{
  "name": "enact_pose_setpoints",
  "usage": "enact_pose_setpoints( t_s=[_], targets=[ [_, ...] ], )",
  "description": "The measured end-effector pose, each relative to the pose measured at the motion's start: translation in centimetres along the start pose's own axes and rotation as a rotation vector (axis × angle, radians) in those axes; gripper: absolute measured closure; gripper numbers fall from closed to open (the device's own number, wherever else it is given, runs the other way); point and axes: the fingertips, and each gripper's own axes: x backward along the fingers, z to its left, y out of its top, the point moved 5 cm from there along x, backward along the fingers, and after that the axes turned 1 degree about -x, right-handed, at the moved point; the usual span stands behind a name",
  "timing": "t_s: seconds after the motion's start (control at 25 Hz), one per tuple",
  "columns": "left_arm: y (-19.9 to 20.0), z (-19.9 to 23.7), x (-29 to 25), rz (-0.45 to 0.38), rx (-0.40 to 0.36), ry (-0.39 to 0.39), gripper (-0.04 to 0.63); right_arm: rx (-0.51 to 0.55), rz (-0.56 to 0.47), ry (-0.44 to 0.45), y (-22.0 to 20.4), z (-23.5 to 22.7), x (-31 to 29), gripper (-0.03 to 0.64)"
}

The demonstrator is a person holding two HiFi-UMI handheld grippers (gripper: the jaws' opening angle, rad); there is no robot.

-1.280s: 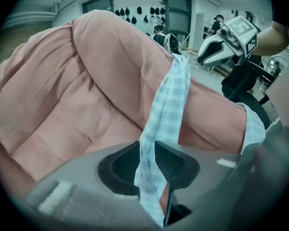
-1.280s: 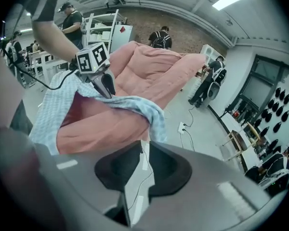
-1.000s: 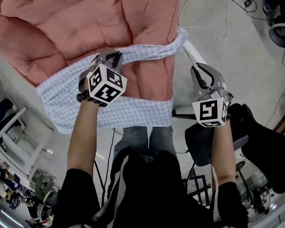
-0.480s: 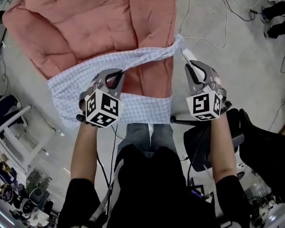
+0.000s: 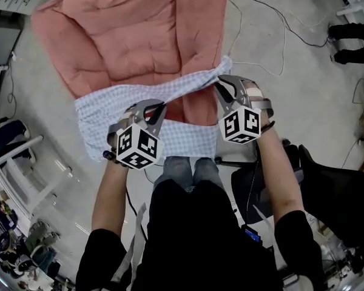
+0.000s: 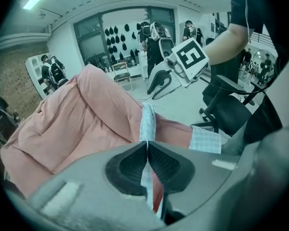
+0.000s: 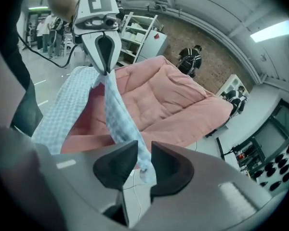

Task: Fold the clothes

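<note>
**A:** We're in a workshop with a grey concrete floor (image 5: 303, 102), and a salmon-pink quilted pad (image 5: 139, 35) is spread out as the folding surface. The light-blue checked cotton garment (image 5: 109, 111) lies across the pad's near end, partly on it and partly drooping over the near edge.

**B:** And both tools are at it. The left tongs (image 6: 147, 143) are clamped tight on a thin fold of the checked cloth, pads meeting with only fabric between them.

**A:** That's the anchor. Holding that edge up off the pad draws the cloth into a band that runs across to the other side.

**B:** The right tongs (image 7: 144, 150) are another story. Their jaws have just been opening and now stand a little apart. The tail of that band dangles between them, and the pads don't look to be pinching it.

**A:** My read is that they're lining up a grip near the far corner, so one edge is held at two points.

**B:** Why up in the air?

**A:** An edge held at two points lets the rest hang straight and carry over as one fold. With a single pinch it bunches into a rope, which is what we see now.

**B:** Any risk?

**A:** That loose tail could slip out before the right jaws close on it.
</note>
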Motion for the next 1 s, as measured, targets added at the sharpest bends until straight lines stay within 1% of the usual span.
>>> enact_pose_setpoints(
  t_s=[0.08,0.16,0.2,0.24,0.28,0.36,0.6,0.76,0.92,1.0],
  targets=[
    [0.3,-0.1,0.4,0.001,-0.011,-0.007,0.578,0.038,0.008,0.021,1.0,-0.1,-0.9,0.523],
    [0.6,-0.2,0.9,-0.004,-0.020,-0.019,0.578,0.108,0.047,0.053,1.0,0.1,-1.9,0.523],
    [0.8,-0.2,1.1,-0.008,-0.023,-0.026,0.578,0.153,0.078,0.077,0.7,0.2,-2.5,0.516],
    [0.9,-0.1,1.3,-0.012,-0.027,-0.034,0.578,0.198,0.112,0.104,0.3,0.4,-3.0,0.486],
    [0.9,0.0,1.5,-0.016,-0.030,-0.041,0.578,0.236,0.142,0.127,-0.1,0.5,-3.6,0.471],
    [0.8,0.2,1.7,-0.023,-0.039,-0.056,0.578,0.273,0.174,0.160,-0.6,0.3,-4.6,0.471],
    [-0.1,-0.2,1.6,-0.020,-0.059,-0.100,0.578,0.262,0.201,0.277,-0.5,0.1,-5.0,0.471],
    [-1.0,0.2,1.9,-0.033,-0.022,-0.132,0.578,0.276,0.201,0.317,-0.1,-0.2,-5.0,0.471],
    [-1.9,0.2,1.3,-0.036,0.015,-0.154,0.578,0.282,0.210,0.400,0.4,-0.4,-4.5,0.473],
    [-2.4,-0.1,1.1,-0.030,0.022,-0.159,0.578,0.286,0.205,0.397,0.5,-1.0,-4.1,0.487]
  ],
)
